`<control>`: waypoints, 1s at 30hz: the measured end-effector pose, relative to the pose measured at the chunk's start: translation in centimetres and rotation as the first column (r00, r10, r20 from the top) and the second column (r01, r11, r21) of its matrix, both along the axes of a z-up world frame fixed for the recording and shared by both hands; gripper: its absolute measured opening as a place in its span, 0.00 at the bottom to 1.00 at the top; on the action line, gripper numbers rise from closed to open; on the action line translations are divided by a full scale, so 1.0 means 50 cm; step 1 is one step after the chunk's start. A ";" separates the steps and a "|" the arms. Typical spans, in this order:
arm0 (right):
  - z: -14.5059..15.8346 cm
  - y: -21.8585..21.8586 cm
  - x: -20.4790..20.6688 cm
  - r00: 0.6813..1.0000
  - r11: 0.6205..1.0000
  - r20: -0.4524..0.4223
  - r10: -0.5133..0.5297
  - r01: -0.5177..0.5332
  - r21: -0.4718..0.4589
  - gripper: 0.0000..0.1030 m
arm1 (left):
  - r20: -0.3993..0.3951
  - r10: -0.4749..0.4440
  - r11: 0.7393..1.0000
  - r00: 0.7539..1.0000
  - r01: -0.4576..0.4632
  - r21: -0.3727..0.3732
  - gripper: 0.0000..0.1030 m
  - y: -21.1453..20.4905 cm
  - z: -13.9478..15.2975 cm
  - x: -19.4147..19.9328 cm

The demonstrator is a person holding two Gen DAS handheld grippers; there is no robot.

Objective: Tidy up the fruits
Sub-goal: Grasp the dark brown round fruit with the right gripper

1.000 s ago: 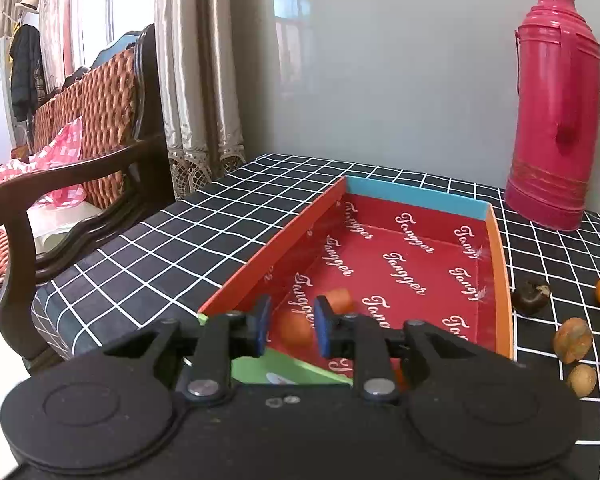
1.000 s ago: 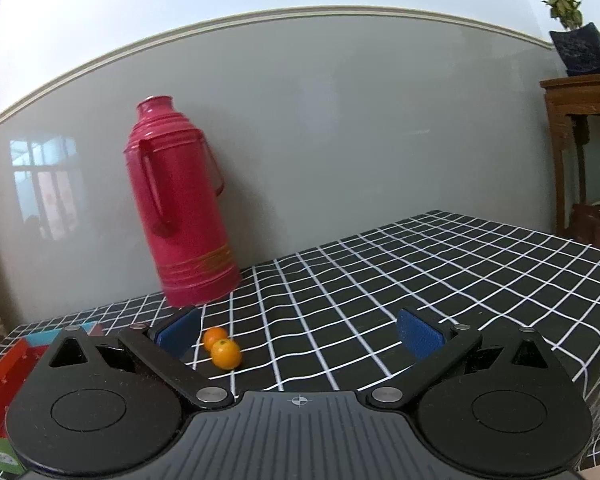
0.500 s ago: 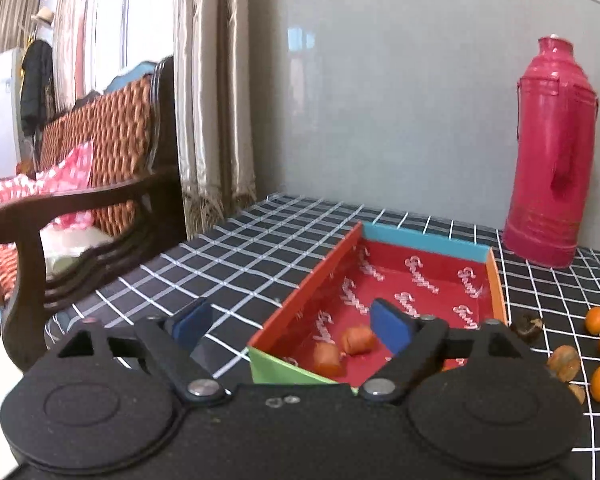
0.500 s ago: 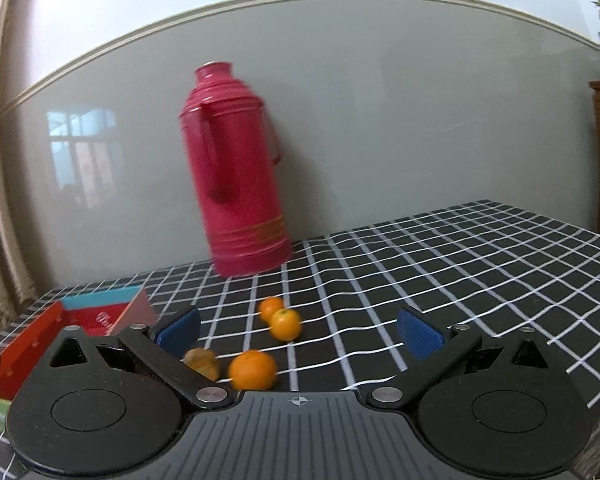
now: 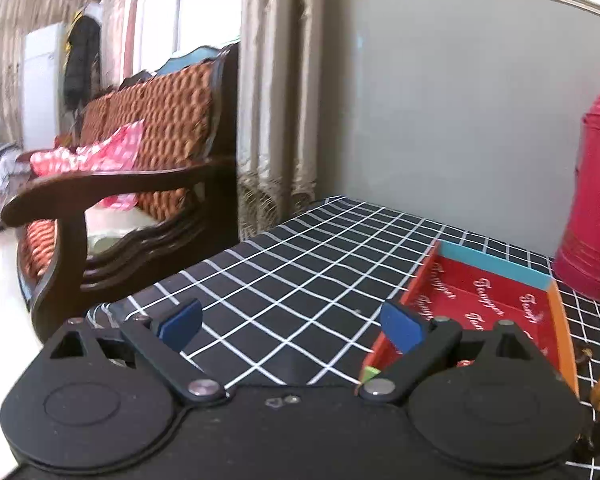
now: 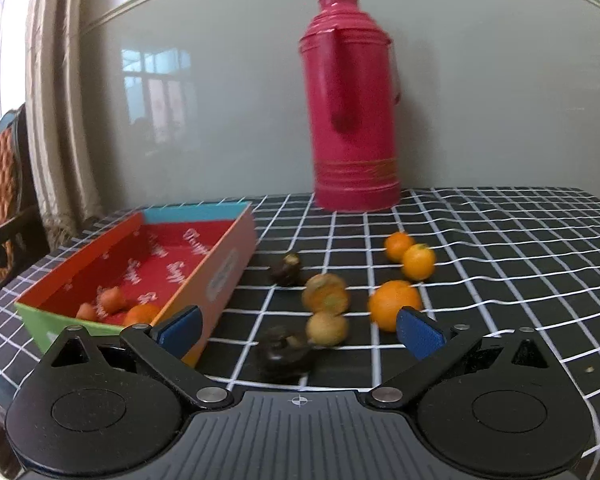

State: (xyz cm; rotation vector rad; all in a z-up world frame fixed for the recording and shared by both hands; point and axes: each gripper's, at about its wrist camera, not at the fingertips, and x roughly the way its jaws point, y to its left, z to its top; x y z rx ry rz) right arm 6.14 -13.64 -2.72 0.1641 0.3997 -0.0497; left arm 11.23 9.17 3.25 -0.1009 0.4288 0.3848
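box [image 6: 220, 276]: red, open, three orange fruits [image 6: 114, 306] inside | loose fruits [image 6: 394, 304]: beside it on cloth

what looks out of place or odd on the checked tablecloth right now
Nothing is spilled or broken. What stands out is loose fruit lying on the black checked tablecloth beside the red cardboard tray, not in it: three orange citrus fruits, two brownish round fruits and two dark, shrivelled-looking pieces. The tall pink thermos flask stands upright.
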 end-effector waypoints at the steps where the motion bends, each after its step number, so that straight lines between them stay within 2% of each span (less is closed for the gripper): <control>1: -0.003 0.005 0.004 1.000 1.000 -0.002 0.004 -0.004 0.001 1.00 | -0.004 0.008 1.000 1.000 -0.008 -0.005 0.87 0.007 0.000 0.001; 2: -0.005 0.010 0.007 1.000 1.000 -0.005 0.005 -0.005 0.001 0.96 | -0.007 0.012 1.000 1.000 -0.012 -0.006 0.87 0.013 -0.001 0.001; 3: -0.007 0.015 0.011 1.000 1.000 -0.007 0.003 -0.003 -0.001 0.82 | -0.009 0.014 1.000 1.000 -0.015 -0.006 0.87 0.017 -0.001 0.000; 5: -0.014 0.020 0.025 0.999 1.000 -0.035 0.012 -0.012 0.010 0.68 | -0.005 0.020 1.000 1.000 -0.020 -0.005 0.87 0.023 -0.001 -0.003; 8: -0.030 0.022 0.045 0.996 0.999 -0.086 0.004 -0.001 0.037 0.67 | 0.004 0.029 1.000 1.000 -0.029 0.007 0.87 0.029 0.001 -0.009; 10: -0.035 0.022 0.053 0.995 0.999 -0.102 0.000 0.004 0.040 0.63 | 0.005 0.032 0.999 0.999 -0.033 0.007 0.87 0.034 0.001 -0.010; 12: -0.039 0.025 0.058 0.994 0.999 -0.113 0.001 0.003 0.034 0.45 | 0.000 0.037 0.999 0.999 -0.037 0.003 0.87 0.040 0.000 -0.008; 14: -0.044 0.030 0.061 0.993 1.000 -0.114 -0.007 0.009 0.016 0.38 | -0.003 0.043 0.999 0.999 -0.043 -0.002 0.87 0.047 0.000 -0.007; 22: -0.038 0.025 0.057 0.996 1.000 -0.087 -0.008 0.010 0.027 0.38 | -0.018 0.058 0.998 0.998 -0.058 -0.029 0.87 0.060 -0.002 -0.007; 30: 0.010 0.018 0.030 0.999 0.999 0.043 0.007 -0.009 0.043 0.38 | -0.045 0.099 0.993 0.994 -0.102 -0.060 0.88 0.080 -0.007 -0.005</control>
